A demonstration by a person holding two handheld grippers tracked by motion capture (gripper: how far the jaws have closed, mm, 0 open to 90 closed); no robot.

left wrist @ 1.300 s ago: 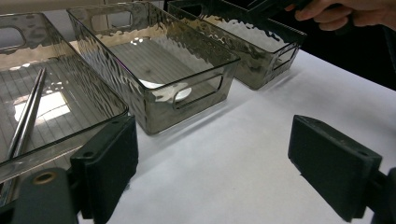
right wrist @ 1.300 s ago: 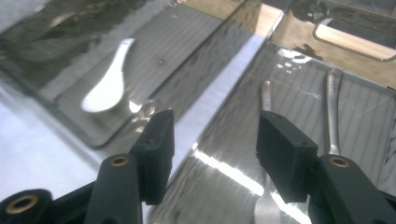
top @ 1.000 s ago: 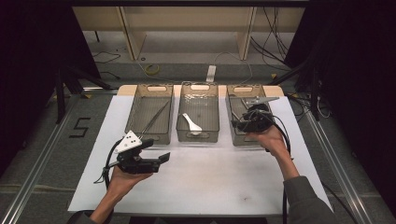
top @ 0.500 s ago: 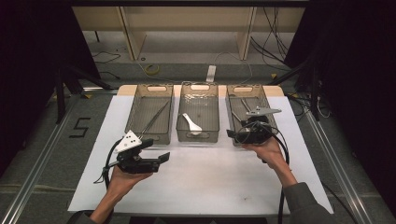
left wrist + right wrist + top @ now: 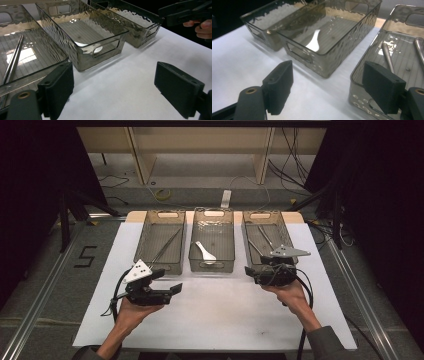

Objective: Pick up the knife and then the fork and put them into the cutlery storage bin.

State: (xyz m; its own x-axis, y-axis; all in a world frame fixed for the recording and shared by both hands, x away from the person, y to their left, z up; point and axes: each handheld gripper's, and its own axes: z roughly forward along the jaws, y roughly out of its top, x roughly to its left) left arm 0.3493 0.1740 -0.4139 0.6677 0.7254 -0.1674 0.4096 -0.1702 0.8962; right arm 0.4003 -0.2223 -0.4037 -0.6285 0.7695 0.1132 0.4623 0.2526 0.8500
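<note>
Three smoky clear bins stand in a row on the white table cover [image 5: 225,315]. The left bin [image 5: 141,240] holds thin metal rods [image 5: 167,247]. A white spoon [image 5: 204,252] lies in the middle bin [image 5: 214,213]. Metal utensils [image 5: 265,237] lie in the right bin [image 5: 260,215]. My left gripper [image 5: 172,289] hovers in front of the left bin, open and empty [image 5: 117,85]. My right gripper [image 5: 250,271] is at the right bin's near end, open with nothing between its jaws [image 5: 330,86]; it faces the spoon [image 5: 314,40] and a utensil [image 5: 388,57].
The white cover reaches from the bins to the table's near edge. Metal rails [image 5: 45,285] run along both sides of the table. Shelving and cables [image 5: 160,195] lie beyond the far edge. The other hand with its gripper [image 5: 185,12] appears in the left gripper view.
My right gripper has drawn back from over the right bin towards the person and now sits at the bin's near end. The left gripper has stayed put.
</note>
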